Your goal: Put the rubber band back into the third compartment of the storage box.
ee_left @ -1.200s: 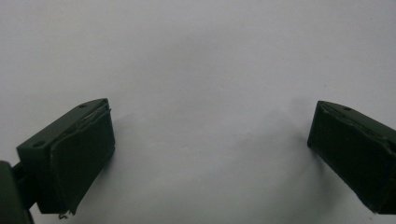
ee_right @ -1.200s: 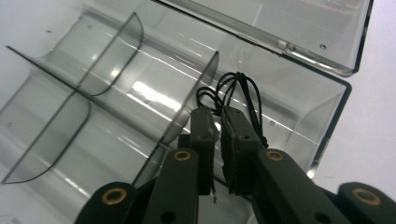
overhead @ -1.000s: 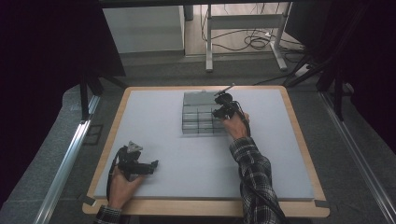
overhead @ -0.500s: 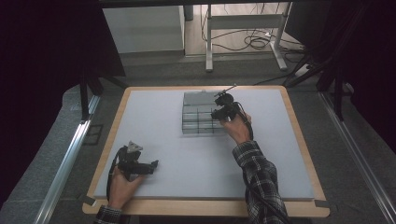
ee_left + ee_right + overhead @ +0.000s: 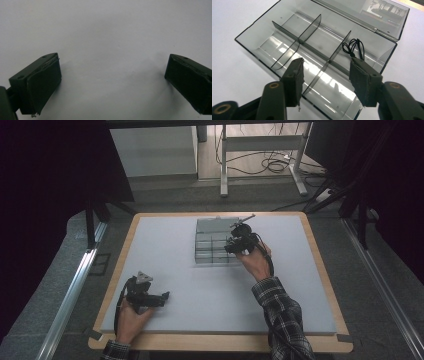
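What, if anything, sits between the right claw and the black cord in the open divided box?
Nothing visible. In the right gripper view, the right claw hangs over the clear divided box, jaws apart and just opening with nothing between them. The black cord lies coiled in a far compartment, just past one jaw tip; the lid is swung back.

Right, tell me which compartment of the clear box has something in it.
The compartment in the row next to the hinged lid, beside the right gripper's right-hand jaw: it holds a black looped cord; the others look bare.
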